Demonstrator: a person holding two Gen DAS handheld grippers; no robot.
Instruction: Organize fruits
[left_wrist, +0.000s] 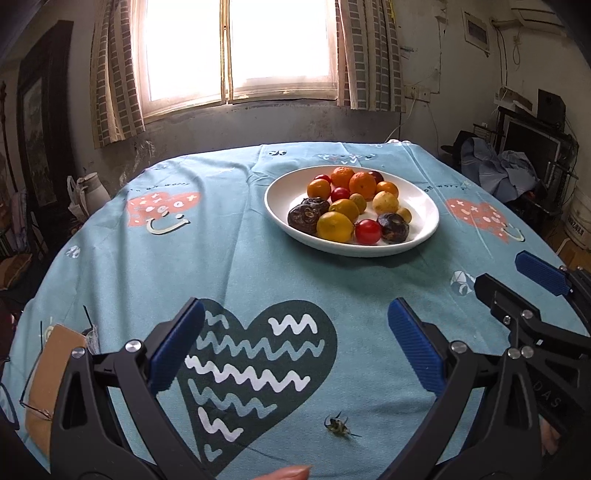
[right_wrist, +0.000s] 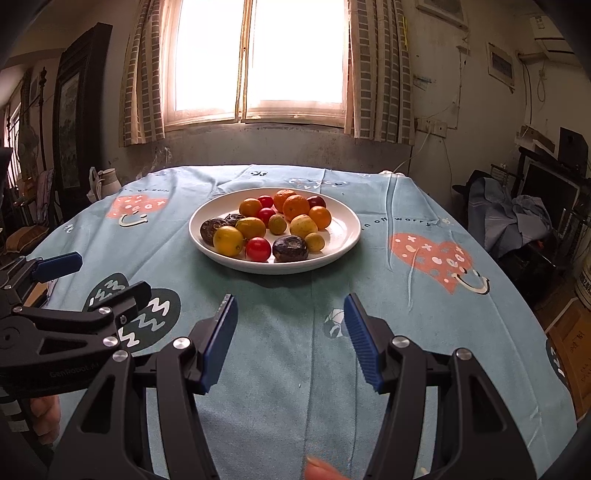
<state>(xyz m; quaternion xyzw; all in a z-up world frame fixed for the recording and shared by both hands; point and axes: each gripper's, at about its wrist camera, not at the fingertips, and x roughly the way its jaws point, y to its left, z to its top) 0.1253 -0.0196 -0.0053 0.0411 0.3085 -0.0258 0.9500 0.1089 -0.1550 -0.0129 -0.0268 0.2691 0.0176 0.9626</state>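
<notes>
A white plate (left_wrist: 424, 206) (right_wrist: 347, 225) on the blue tablecloth holds several fruits: oranges (left_wrist: 362, 183) (right_wrist: 295, 206), yellow lemons (left_wrist: 334, 227) (right_wrist: 228, 240), red cherry tomatoes (left_wrist: 368, 231) (right_wrist: 258, 249) and dark wrinkled fruits (left_wrist: 393, 227) (right_wrist: 290, 249). My left gripper (left_wrist: 295, 325) stands open over the dark heart print, well short of the plate, nothing between its blue pads. My right gripper (right_wrist: 290, 317) is open too, empty, in front of the plate. Each gripper shows at the edge of the other's view.
A small green stem scrap (left_wrist: 338, 424) lies on the cloth near the left gripper. A brown box (left_wrist: 51, 354) sits at the table's left edge. A white jug (left_wrist: 94, 192) stands beyond the table; clutter and furniture (right_wrist: 524, 221) fill the right side under the window.
</notes>
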